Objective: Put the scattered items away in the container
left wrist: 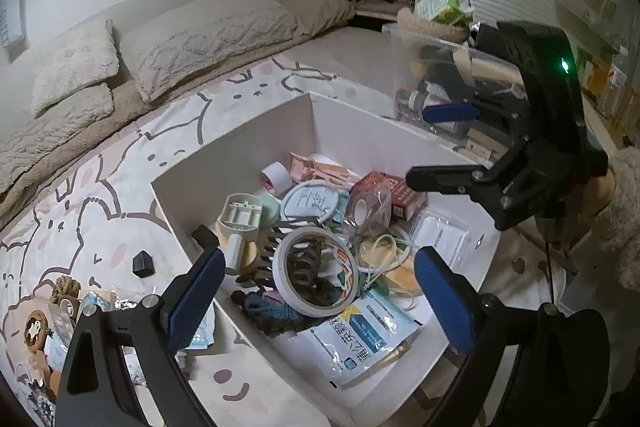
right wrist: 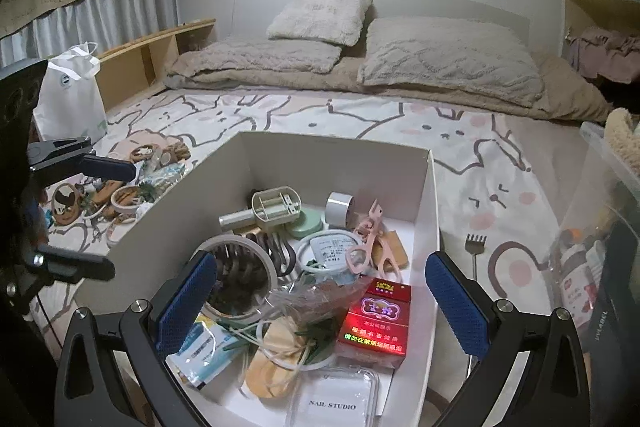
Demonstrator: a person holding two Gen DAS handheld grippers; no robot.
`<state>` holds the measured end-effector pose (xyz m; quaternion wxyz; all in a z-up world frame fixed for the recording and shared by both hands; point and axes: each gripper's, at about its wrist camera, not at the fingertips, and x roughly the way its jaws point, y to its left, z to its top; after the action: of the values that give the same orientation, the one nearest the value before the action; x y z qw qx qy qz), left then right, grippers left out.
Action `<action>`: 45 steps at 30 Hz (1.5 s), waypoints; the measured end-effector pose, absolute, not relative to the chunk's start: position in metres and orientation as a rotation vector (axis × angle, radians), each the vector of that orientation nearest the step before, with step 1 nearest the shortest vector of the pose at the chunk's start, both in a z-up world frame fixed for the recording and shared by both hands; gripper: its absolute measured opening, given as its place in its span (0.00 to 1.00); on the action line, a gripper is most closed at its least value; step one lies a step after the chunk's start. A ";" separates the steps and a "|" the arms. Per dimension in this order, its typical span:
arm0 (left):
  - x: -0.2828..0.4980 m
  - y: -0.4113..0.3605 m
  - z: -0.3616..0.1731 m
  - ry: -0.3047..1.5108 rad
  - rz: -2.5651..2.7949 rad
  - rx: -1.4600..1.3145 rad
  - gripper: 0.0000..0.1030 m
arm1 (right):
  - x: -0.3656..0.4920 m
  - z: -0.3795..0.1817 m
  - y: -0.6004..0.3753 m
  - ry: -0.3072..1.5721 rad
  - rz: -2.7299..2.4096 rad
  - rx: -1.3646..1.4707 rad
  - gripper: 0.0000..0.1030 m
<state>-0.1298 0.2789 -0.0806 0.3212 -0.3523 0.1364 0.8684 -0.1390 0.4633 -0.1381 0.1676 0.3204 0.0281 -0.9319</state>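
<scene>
A white open box stands on the cartoon-print bedsheet. It holds a tape roll, a red carton, pink scissors, a clear "NAIL STUDIO" case and a blue-white packet. My left gripper hovers open over the box's near left rim, nothing between its blue pads. My right gripper stands open above the box's contents, empty. Scattered trinkets lie on the sheet left of the box, and a small black piece beside them.
A clear plastic bin full of bottles sits right of the box. A small metal back scratcher lies on the sheet between them. Pillows and a folded blanket fill the bed's head. A white paper bag stands far left.
</scene>
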 end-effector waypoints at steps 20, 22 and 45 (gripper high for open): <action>-0.099 0.229 -0.031 0.275 2.357 -0.784 1.00 | -0.078 -0.070 0.426 0.036 -2.787 0.765 1.00; -0.092 0.224 -0.028 0.273 2.359 -0.778 1.00 | -0.071 -0.067 0.420 0.037 -2.797 0.762 1.00; -0.011 0.148 0.009 0.247 2.404 -0.599 1.00 | 0.014 -0.036 0.343 0.067 -2.913 0.661 1.00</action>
<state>-0.0112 0.1478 0.0093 0.3201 -0.2281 0.0940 0.9147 0.0142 0.3428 -0.0364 0.0767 0.2207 0.0223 -0.9721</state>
